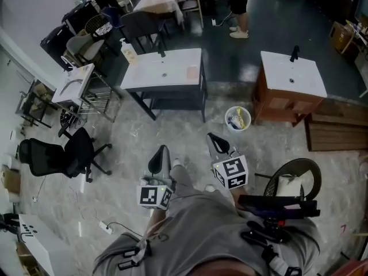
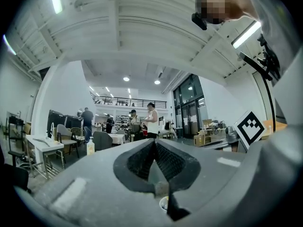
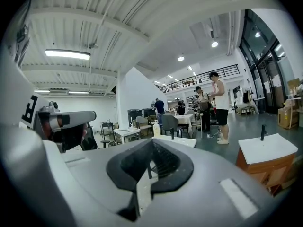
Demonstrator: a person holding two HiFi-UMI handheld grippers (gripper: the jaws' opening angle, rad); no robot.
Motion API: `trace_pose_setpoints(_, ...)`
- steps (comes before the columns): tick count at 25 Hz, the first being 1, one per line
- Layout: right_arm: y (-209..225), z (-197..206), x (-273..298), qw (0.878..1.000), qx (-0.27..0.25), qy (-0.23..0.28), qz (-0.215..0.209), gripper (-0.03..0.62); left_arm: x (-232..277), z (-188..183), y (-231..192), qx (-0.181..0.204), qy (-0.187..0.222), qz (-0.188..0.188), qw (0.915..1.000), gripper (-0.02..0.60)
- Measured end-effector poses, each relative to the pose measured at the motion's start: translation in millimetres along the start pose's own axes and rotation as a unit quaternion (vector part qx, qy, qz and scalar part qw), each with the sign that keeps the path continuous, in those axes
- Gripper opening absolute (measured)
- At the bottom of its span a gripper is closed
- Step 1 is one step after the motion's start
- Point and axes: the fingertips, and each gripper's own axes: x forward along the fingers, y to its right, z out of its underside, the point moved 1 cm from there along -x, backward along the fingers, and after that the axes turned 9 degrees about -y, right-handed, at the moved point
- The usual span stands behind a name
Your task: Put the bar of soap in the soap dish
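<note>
A small pink thing [image 1: 192, 72] lies on the right side of the white sink counter [image 1: 164, 73] on a dark frame, far ahead; whether it is the soap or the dish I cannot tell. My left gripper [image 1: 161, 150] and right gripper [image 1: 214, 137] are held side by side over the marble floor, well short of that counter, both pointing toward it. In the left gripper view the left gripper [image 2: 154, 143] has its jaws met at the tip with nothing between them. The right gripper [image 3: 151, 143] looks the same in its own view, shut and empty.
A pump bottle [image 1: 127, 50] stands at the counter's left corner. A white bucket [image 1: 238, 118] sits on the floor ahead to the right, beside a second sink on a wooden cabinet [image 1: 290, 73]. A black office chair [image 1: 57, 154] is left, a round chair [image 1: 296, 180] right. A person [image 1: 238, 4] stands beyond.
</note>
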Motion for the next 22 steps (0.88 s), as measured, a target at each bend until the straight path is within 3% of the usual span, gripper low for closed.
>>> trace_pose_setpoints(12, 16, 4, 38, 1.0, 0.005, -0.007, 0.006, 0.003, 37, 25, -28, -0.002, -0.003, 0.0, 1.0, -0.002)
trace_pose_setpoints(22, 35, -1, 87, 0.999, 0.003, -0.028, 0.027, 0.002, 84, 33, -67, -0.034, -0.005, 0.009, 0.9994, -0.002)
